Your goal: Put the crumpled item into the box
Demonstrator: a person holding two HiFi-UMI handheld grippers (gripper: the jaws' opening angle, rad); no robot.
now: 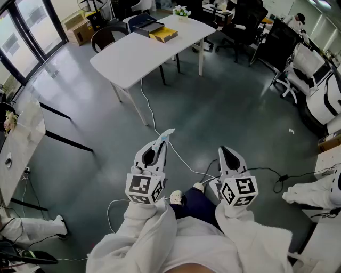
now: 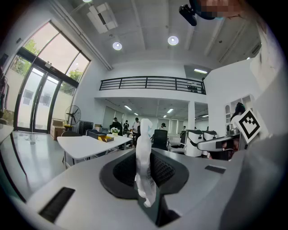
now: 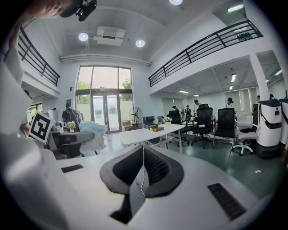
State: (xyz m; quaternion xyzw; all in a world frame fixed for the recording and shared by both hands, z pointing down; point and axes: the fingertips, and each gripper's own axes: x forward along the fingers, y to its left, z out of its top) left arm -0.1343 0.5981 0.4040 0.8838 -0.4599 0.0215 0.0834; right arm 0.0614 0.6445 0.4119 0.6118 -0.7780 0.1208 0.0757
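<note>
A crumpled white item (image 2: 145,157) stands pinched between the jaws of my left gripper (image 2: 144,150). In the head view the crumpled item (image 1: 167,133) sticks out past the tip of the left gripper (image 1: 161,142), held over the grey floor. My right gripper (image 1: 226,153) is level beside it, with its jaws shut and nothing between them (image 3: 143,158). The box (image 1: 155,30), dark and open with a yellow part, sits at the far end of a white table (image 1: 133,50) ahead; both gripper views show the box (image 2: 101,136) (image 3: 156,128) in the distance.
A white cable (image 1: 152,114) runs across the floor from under the table toward my feet. Black office chairs (image 1: 242,24) stand behind the table, and white chairs (image 1: 319,90) at the right. A small flower pot (image 1: 181,11) sits on the table's far end. A second white table edge (image 1: 21,144) is at the left.
</note>
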